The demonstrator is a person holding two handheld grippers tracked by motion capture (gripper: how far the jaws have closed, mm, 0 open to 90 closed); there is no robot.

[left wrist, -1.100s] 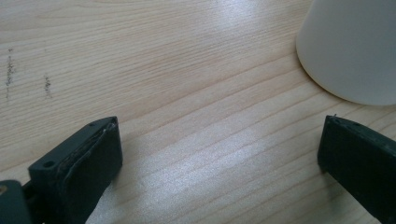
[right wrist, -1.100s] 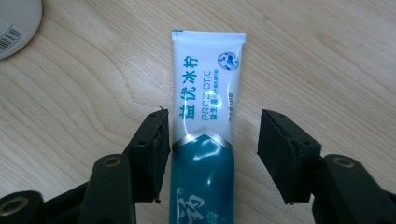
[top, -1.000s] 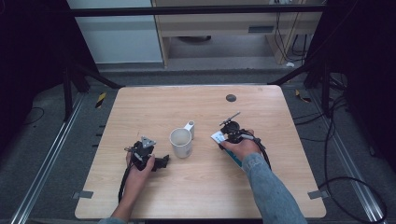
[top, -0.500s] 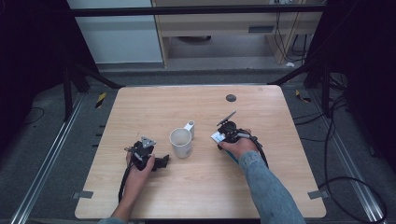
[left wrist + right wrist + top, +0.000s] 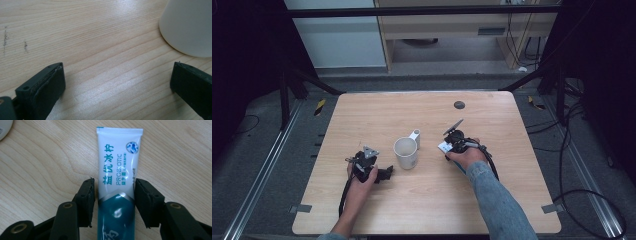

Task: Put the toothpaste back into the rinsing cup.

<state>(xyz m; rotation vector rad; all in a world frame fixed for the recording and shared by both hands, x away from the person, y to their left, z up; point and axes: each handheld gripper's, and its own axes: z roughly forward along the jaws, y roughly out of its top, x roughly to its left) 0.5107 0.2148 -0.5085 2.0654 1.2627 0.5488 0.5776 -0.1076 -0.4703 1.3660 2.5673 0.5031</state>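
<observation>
The tube is a flat white toothpaste tube with a teal lower half, blue-green Chinese characters running along it, the word PROBIOTIC in small print, and a round blue emblem near its crimped end. It lies on the wooden table, right of the mug and a little apart from it, under the right hand. The right gripper has its two black jaws pressed against the tube's long sides around the middle, clamped on it, with the crimped end pointing away past the jaw tips (in the high view the tube is just a small white patch at the gripper's front). The left gripper rests low over the bare wood with its jaws wide apart and nothing between them; the white mug wall stands just beyond its right jaw, not touching. The mug is upright near the table's middle, handle pointing toward the far edge. Bare wood lies all around: a broad stretch toward the far edge, broken by one small dark round spot, and open strips toward the left, right and near edges.
</observation>
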